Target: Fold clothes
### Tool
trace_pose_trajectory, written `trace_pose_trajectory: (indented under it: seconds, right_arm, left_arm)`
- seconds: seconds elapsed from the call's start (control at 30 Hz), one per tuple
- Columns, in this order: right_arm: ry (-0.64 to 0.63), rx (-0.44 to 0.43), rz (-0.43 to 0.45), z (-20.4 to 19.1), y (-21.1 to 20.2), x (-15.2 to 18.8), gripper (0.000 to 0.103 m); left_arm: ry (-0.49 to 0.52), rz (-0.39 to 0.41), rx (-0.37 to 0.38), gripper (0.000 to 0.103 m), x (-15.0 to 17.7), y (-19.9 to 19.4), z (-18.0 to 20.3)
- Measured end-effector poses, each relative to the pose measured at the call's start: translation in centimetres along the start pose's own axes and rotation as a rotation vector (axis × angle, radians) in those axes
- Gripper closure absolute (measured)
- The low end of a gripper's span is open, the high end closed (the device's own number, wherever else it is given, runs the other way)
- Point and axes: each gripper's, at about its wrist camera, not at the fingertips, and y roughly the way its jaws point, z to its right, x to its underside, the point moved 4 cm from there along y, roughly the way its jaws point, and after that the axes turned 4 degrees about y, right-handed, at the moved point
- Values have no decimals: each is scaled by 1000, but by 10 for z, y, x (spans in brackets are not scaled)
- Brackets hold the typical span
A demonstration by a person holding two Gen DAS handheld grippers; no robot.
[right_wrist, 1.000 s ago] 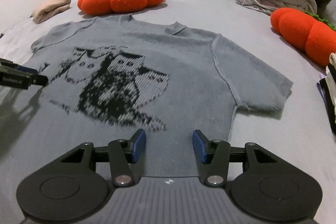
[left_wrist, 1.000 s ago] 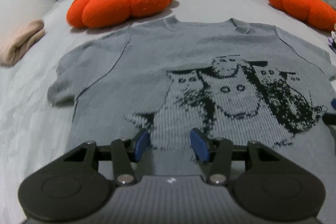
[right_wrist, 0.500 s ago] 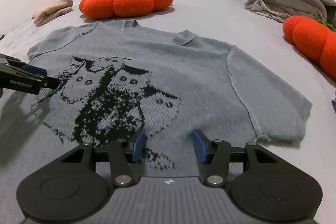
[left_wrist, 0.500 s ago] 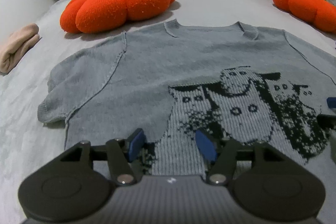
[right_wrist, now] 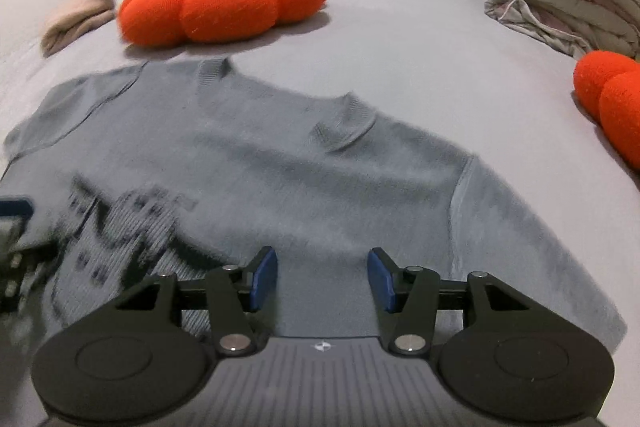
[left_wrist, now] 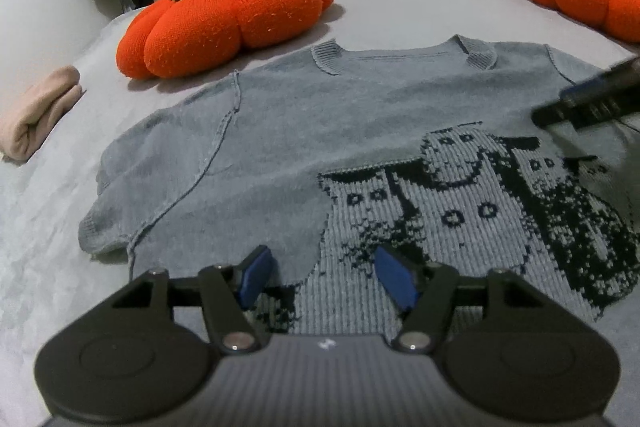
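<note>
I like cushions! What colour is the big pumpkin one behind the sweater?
Orange pumpkin cushion with a green top, clearest in the left wrist view.

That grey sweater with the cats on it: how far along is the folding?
Done: the grey sweater lies spread flat, front up, on the bed, sleeves out. No fold shows yet. In hand: nothing; the left gripper and right gripper are over it with open jaws, empty; the left's have just been opening. Left: every fold, sleeves and body. The folded beige garment beside the orange pumpkin cushion may be an earlier piece.

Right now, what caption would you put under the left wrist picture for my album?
Open left gripper hovers over a flat grey cat sweater beside an orange pumpkin cushion.
</note>
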Motion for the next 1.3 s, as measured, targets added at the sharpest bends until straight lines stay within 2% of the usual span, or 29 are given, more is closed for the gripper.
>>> trace_pose_trajectory:
  seconds: [0.13, 0.2, 0.33, 0.37, 0.43, 0.47, 0.57, 0.77, 0.97, 1.0, 1.03, 1.13, 1.3]
  right_arm:
    - [22, 13, -2, 20, 19, -22, 53]
    - [8, 65, 7, 34, 31, -31, 53]
    - [64, 144, 44, 68, 47, -46, 53]
    - [75, 140, 47, 73, 50, -49, 53]
    - [60, 154, 55, 77, 52, -53, 54]
    - [20, 221, 54, 77, 53, -56, 53]
    - [-39, 223, 83, 76, 46, -61, 53]
    - [-321, 79, 120, 32, 42, -68, 53]
    - [-536, 8, 19, 1, 68, -86, 53]
    - [-528, -14, -2, 3, 73, -88, 54]
    - [-521, -35, -24, 5, 79, -90, 57]
    - [-440, -99, -53, 15, 86, -98, 99]
    - [-407, -86, 3, 21, 86, -96, 100]
  left_arm:
    - [-6, -1, 15, 42, 1, 0, -2]
    - [-1, 1, 25, 42, 1, 0, -3]
    - [3, 6, 30, 42, 1, 1, -4]
    - [4, 7, 31, 42, 2, 1, -4]
    - [12, 12, 27, 42, 2, 1, -3]
    - [14, 13, 25, 42, 2, 1, -3]
    - [14, 14, 25, 42, 1, 2, -2]
    - [19, 24, 20, 42, 2, 1, -2]
    - [32, 32, 23, 41, 1, 1, -2]
    - [31, 32, 27, 41, 2, 1, -3]
    - [30, 33, 31, 41, 2, 2, -4]
    - [31, 34, 37, 40, 1, 2, -5]
    - [33, 35, 39, 40, 2, 2, -5]
